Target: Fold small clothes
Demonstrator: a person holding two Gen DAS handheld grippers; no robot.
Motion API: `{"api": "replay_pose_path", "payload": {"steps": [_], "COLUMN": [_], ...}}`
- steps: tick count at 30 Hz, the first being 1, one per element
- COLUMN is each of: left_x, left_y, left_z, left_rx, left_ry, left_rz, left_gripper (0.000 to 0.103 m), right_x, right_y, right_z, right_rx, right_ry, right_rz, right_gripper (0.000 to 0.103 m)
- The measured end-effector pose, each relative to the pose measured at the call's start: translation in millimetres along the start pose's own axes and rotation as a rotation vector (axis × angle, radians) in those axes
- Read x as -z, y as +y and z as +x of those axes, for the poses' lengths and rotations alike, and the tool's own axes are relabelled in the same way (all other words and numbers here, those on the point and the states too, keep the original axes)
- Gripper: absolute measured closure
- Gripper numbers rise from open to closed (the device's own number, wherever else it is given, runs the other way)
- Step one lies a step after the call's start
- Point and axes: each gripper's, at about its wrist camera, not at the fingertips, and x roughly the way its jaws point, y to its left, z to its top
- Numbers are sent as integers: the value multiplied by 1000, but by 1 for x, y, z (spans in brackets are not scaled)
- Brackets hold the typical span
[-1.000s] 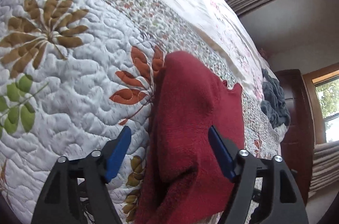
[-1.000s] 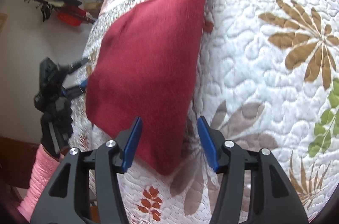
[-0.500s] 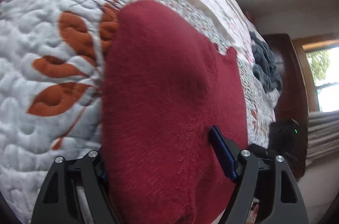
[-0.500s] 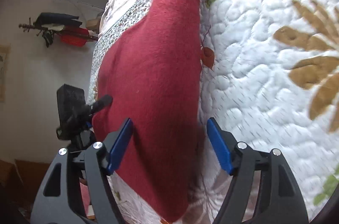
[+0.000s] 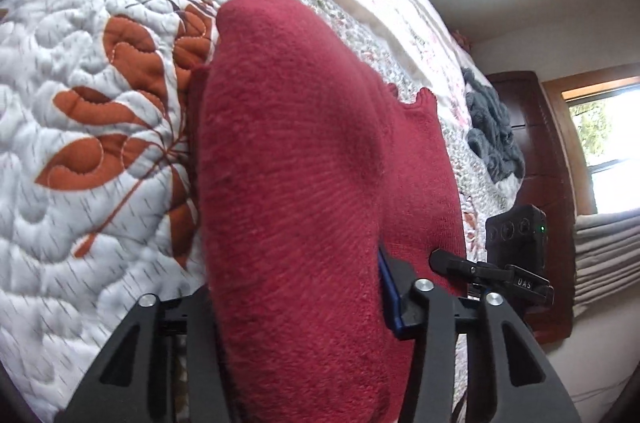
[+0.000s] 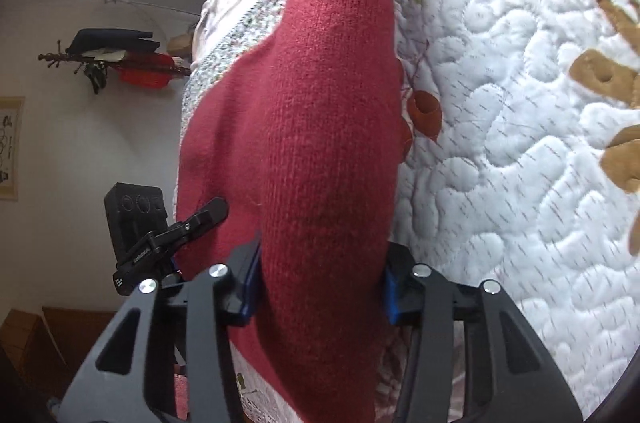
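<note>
A quilted bed cover (image 5: 80, 183) with a leaf pattern carries the work. Left tongs (image 5: 296, 307) stand clamped on the red knit sweater (image 5: 288, 183); right tongs (image 6: 320, 283) likewise pinch a fold of it. The sweater lies on the quilt. A grey garment (image 5: 492, 139) lies well apart.

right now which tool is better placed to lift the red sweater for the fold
Neither clearly: the left tool and right tool each straddle the red sweater. Slight edge right: both its blue pads show against the knit.
</note>
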Motion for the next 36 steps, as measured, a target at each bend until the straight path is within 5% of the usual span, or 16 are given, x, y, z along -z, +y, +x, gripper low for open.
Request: {"api": "replay_pose_path", "payload": {"steps": [8, 22, 28, 36], "left_x": [39, 181, 232, 267], "left_y": [-41, -152, -172, -136], "left_z": [-16, -3, 2, 11], "left_rx": [62, 114, 89, -8], "left_ry": [1, 38, 55, 69], "left_rz": [36, 142, 171, 143], "left_gripper": [58, 58, 58, 61], "right_x": [31, 155, 200, 223], "right_y": [13, -35, -57, -105], "right_z": [-57, -201, -218, -189], "right_rx": [1, -20, -5, 58], "right_ry": [-14, -49, -68, -68], "right_rz": [-80, -84, -60, 24], "right_gripper": [60, 59, 59, 59]}}
